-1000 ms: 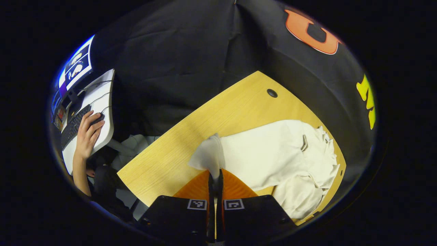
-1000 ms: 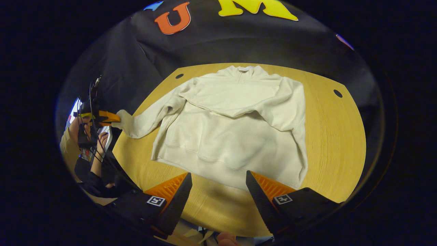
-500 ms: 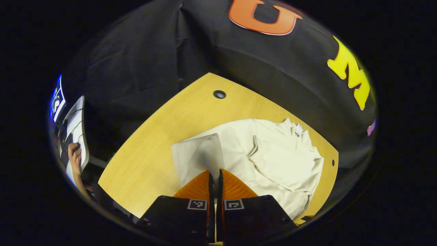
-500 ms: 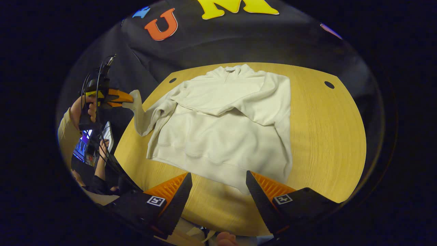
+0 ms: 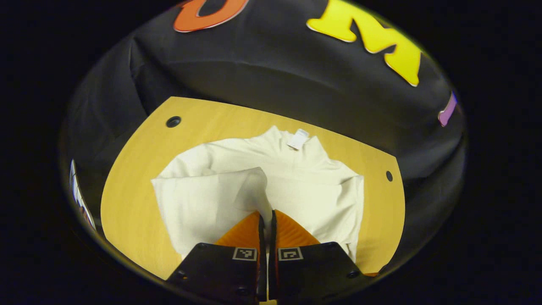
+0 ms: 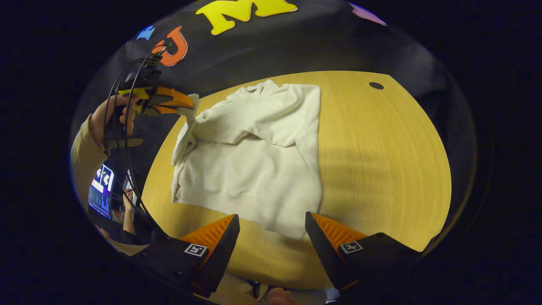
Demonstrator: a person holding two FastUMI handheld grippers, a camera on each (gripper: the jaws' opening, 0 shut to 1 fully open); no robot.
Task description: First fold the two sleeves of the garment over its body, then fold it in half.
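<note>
A cream sweatshirt [image 6: 254, 169] lies flat on the wooden table [image 6: 381, 161], collar toward the wall. One sleeve [image 6: 250, 125] lies folded across its chest. My left gripper [image 5: 266, 217] is shut on the cuff of the other sleeve [image 5: 254, 190], which hangs lifted above the garment's body [image 5: 313, 190]. In the right gripper view a hand holds that left gripper [image 6: 188, 106] raised over the garment's left shoulder, the sleeve [image 6: 182, 144] drooping from it. My right gripper [image 6: 272, 218] hovers open above the hem, with nothing between its fingers.
Bare tabletop stretches to the right of the garment, with a cable hole [image 6: 376, 85] near the far corner. Two more holes [image 5: 173, 122] [image 5: 388, 176] flank the collar. A lit monitor [image 6: 100, 190] and another person's arm [image 6: 127, 203] sit beyond the table's left edge.
My left gripper has carried the sleeve cuff up and inward, from beyond the table's left edge to above the garment's shoulder. My right gripper stays open near the hem.
</note>
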